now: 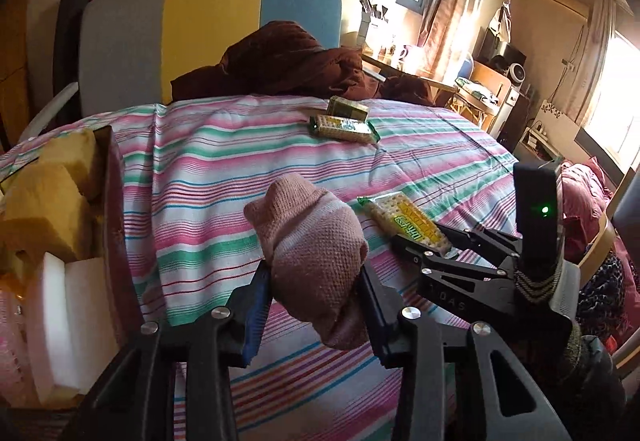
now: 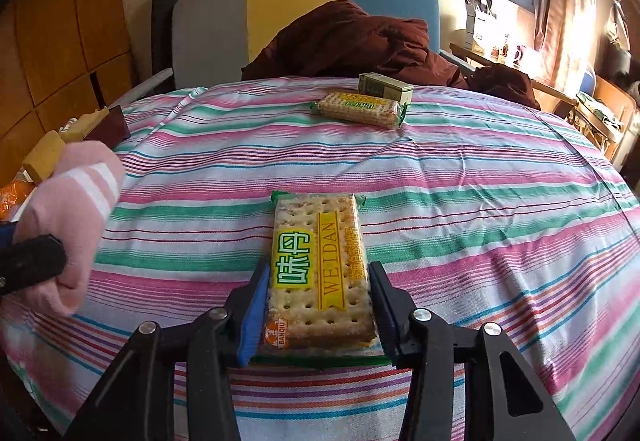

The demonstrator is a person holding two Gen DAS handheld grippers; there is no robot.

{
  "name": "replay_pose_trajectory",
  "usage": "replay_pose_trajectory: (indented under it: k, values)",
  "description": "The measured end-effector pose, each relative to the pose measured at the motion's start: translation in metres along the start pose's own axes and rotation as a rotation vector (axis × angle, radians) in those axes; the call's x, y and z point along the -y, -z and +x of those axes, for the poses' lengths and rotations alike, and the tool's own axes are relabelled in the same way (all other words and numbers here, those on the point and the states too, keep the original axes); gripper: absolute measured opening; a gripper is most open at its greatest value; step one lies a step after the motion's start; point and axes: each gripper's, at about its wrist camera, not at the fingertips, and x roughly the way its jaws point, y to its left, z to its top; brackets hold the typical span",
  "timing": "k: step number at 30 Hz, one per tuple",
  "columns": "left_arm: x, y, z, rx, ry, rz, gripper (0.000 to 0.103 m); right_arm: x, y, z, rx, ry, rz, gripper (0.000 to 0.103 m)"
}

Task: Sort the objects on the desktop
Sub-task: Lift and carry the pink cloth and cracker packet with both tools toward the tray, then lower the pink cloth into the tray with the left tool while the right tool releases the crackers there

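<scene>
From the left wrist camera, the left gripper has its jaws pinched on a pink sock, bundled up and lifted clear of the striped cloth that covers the table. At the left edge stands a box holding yellow sponges and white foam blocks. To the right, the right gripper clamps one end of a cracker packet. Toward the far edge of the cloth lie a second cracker packet and, just behind and touching it, a small green carton. Beyond them a dark brown blanket is heaped before a grey, yellow and blue headboard.

From the right wrist camera, the right gripper presses its jaws on both long sides of the cracker packet (printed "WEIDAN"), which lies lengthwise above the striped cloth; whether its far end touches the cloth I cannot tell. The pink sock shows at the left, pinched in the left gripper's dark finger. The second cracker packet and small green carton sit well apart at the far side.
</scene>
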Motion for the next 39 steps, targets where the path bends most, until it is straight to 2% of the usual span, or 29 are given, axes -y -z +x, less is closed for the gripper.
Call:
replay_pose_trajectory:
  k: [3, 6, 11, 16, 21, 26, 29, 36, 39]
  values:
    - [-0.015, -0.001, -0.031, 0.057, -0.005, -0.019, 0.042, -0.011, -0.002, -0.008, 0.017, -0.036, 0.006, 0.048]
    - [-0.045, -0.002, -0.066, 0.122, -0.04, -0.071, 0.042, -0.028, -0.01, -0.019, 0.046, -0.083, -0.011, 0.048]
    - [-0.11, 0.005, -0.118, 0.215, -0.171, -0.188, 0.042, -0.074, -0.026, -0.036, 0.08, -0.211, -0.06, 0.048]
    - [-0.167, 0.024, -0.152, 0.256, -0.302, -0.289, 0.042, -0.14, -0.041, -0.047, 0.083, -0.368, -0.126, 0.048]
    - [-0.202, 0.043, -0.161, 0.26, -0.343, -0.355, 0.042, -0.208, -0.049, -0.045, 0.057, -0.449, -0.203, 0.048]
    - [-0.216, 0.051, -0.157, 0.238, -0.348, -0.353, 0.043, -0.247, -0.045, -0.028, 0.01, -0.423, -0.244, 0.048]
    - [-0.22, 0.054, -0.153, 0.22, -0.344, -0.338, 0.042, -0.256, -0.039, -0.019, -0.006, -0.398, -0.263, 0.05]
    - [-0.221, 0.056, -0.136, 0.165, -0.327, -0.266, 0.043, -0.246, -0.033, -0.02, -0.01, -0.438, -0.235, 0.055]
    - [-0.221, 0.056, -0.13, 0.141, -0.325, -0.266, 0.043, -0.237, -0.03, -0.026, 0.008, -0.456, -0.223, 0.057]
